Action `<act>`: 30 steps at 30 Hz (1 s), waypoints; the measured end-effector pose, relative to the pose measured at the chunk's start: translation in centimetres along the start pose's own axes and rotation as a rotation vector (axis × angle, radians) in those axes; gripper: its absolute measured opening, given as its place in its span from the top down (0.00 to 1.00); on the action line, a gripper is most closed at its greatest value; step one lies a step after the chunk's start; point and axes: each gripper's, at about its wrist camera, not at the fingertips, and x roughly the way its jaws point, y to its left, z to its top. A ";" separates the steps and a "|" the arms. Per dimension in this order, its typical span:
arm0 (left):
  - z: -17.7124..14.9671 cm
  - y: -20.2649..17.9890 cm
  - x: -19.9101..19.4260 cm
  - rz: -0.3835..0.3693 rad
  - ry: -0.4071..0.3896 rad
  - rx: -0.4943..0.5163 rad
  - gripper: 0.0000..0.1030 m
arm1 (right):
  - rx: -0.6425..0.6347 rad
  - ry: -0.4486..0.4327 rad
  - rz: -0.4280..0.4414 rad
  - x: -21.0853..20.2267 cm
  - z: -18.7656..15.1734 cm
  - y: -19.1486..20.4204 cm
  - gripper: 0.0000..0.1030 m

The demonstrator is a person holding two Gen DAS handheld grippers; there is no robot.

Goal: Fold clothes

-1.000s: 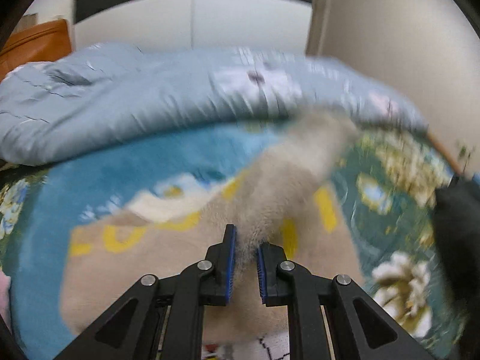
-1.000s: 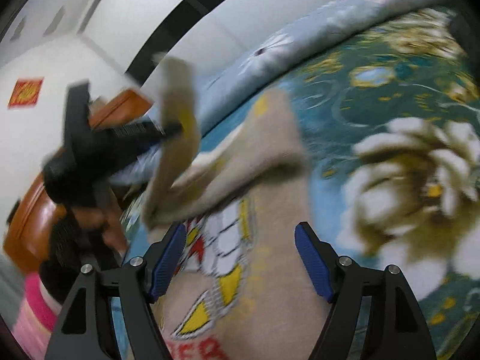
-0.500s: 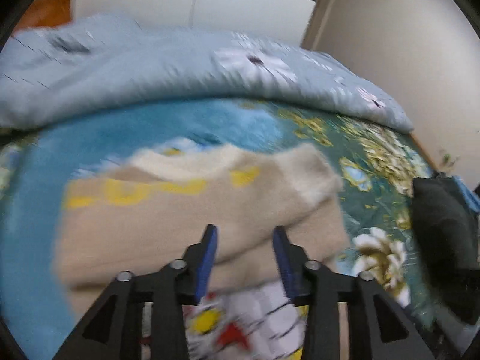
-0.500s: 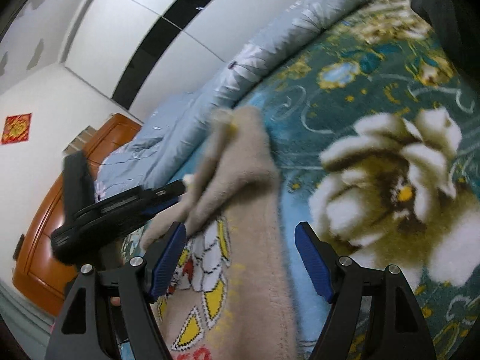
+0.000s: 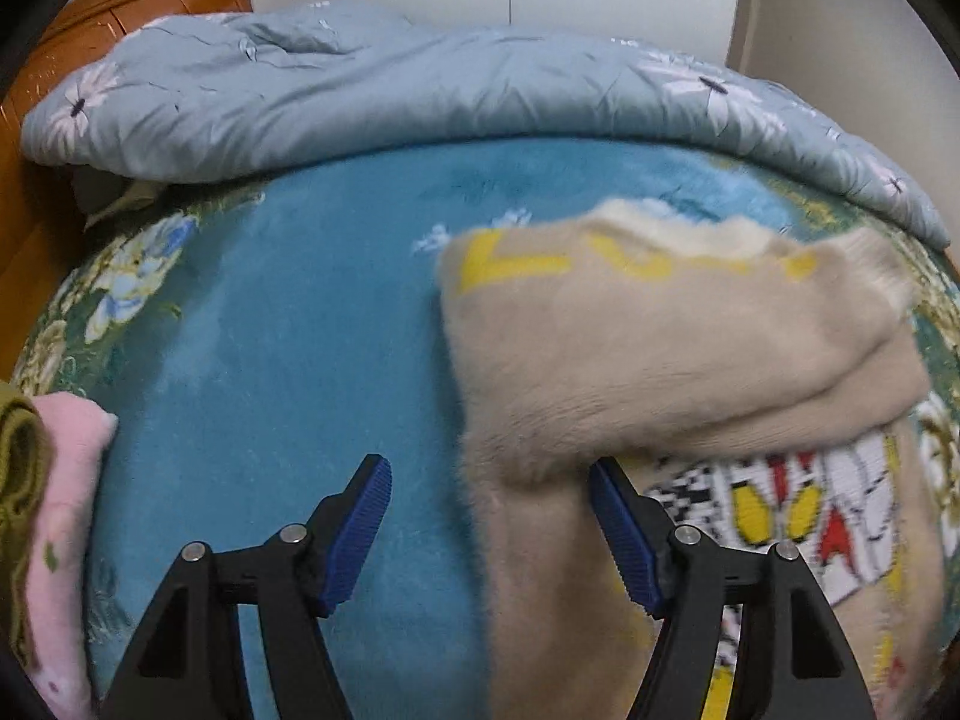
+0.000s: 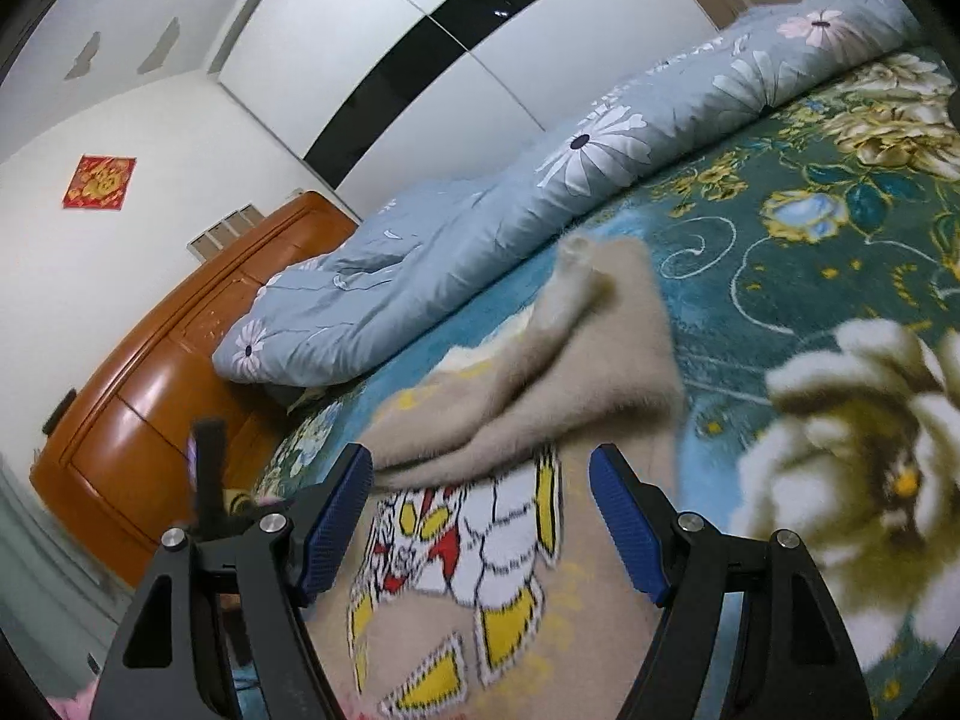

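- The left gripper (image 5: 489, 531) hangs over the bed with its blue ribbed pads spread wide and nothing between them; the folded edge of the beige sweater (image 5: 660, 372) lies just ahead of its right pad.
- The right gripper (image 6: 483, 519) is likewise wide apart and empty-handed, poised above the sweater's (image 6: 540, 396) printed front.
- Only the left wrist view shows the pink garment (image 5: 60, 516) and an olive-green one (image 5: 18, 456) stacked at the bed's left edge — and the yellow lettering near the sweater's cream collar.
- Only the right wrist view shows the orange wooden headboard (image 6: 162, 396) in full, a red square paper (image 6: 99, 181) on the white wall, and the black-banded wardrobe doors (image 6: 420, 42).
- The sweater is fuzzy, short-piled knit; one sleeve is folded across the chest, its ribbed cuff pointing toward the bed's right side, and below it sits a white, red and yellow cartoon print.
- It lies on a plush teal blanket (image 5: 270, 330) with big cream flowers, toward the right half of the bed.
- A smooth pale-blue daisy-print quilt (image 5: 390, 78) is bunched in a long roll along the bed's far edge.
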 end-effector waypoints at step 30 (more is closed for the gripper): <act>-2.0 5.5 1.7 -0.173 -0.040 -0.302 0.20 | 0.042 0.047 -0.157 6.2 7.2 0.2 0.91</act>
